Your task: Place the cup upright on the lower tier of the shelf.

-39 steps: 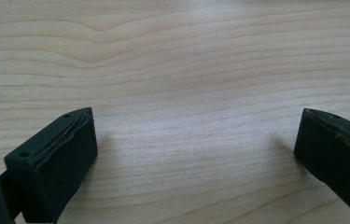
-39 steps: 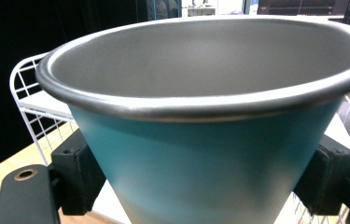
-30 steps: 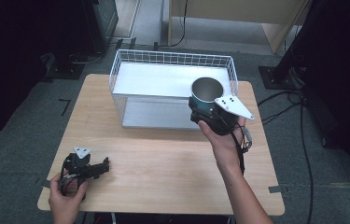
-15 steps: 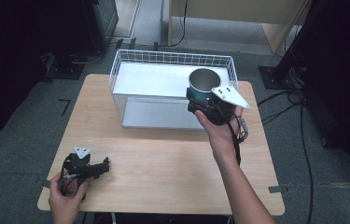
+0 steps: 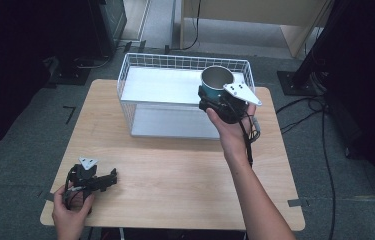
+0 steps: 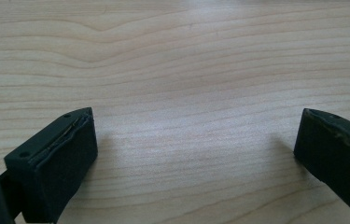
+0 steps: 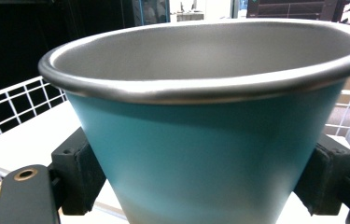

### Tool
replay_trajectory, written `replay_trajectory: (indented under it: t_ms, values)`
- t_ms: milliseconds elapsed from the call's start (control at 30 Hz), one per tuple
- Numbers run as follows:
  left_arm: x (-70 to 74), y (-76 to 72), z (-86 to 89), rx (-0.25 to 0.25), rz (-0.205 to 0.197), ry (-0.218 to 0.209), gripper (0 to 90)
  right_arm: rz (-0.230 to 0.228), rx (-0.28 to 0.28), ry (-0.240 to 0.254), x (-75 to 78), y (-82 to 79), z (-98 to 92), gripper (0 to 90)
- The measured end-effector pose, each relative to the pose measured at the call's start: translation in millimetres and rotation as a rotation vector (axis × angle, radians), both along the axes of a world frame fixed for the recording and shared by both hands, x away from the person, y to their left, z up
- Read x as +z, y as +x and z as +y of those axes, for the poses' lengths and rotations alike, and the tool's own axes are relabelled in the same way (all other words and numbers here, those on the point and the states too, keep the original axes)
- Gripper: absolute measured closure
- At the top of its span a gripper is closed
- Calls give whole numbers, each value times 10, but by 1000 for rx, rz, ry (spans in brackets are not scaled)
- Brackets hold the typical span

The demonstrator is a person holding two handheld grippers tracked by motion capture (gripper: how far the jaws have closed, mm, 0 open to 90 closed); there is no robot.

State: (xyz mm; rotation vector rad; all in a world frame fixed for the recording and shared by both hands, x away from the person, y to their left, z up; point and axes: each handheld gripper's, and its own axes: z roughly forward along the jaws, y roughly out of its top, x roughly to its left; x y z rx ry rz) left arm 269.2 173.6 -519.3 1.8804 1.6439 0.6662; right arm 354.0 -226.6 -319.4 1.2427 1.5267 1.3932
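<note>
1. Grey carpet surrounds a light wooden table (image 5: 175, 175), with dark curtains at both sides and cables (image 5: 325, 120) trailing on the floor at the right.
2. At the table's far edge stands a white wire basket (image 5: 140, 67) with a white liner, open at the top.
3. Above the basket's right end, the right gripper (image 5: 215, 97) holds a teal cup (image 5: 216, 82) with a silver metal interior, upright and mouth up.
4. In the right gripper view, the 2 black jaws press against opposite sides of the cup (image 7: 210, 154) near its base, with the basket's (image 7: 4, 105) wire rim behind.
5. Near the table's front left corner, the left gripper (image 5: 106, 179) rests low over the wood, held by the left hand (image 5: 70, 210).
6. Its 2 jaws stand wide apart in the left gripper view, with nothing but bare wood grain (image 6: 186, 70) between them.
</note>
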Motion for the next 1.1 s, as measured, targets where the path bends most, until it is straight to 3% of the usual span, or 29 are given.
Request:
replay_trajectory:
  t_ms: [267, 833, 1100]
  values:
    - [-1, 0, 0, 0, -1, 0, 0, 17, -17, 26, -40, 183, 9, 171]
    - [-1, 0, -1, 1, -1, -1, 0, 22, -63, 2, -80, 493, 55, 170]
    - [-1, 0, 0, 1, -1, -1, 0, 31, -63, 34, -66, 637, 87, 169]
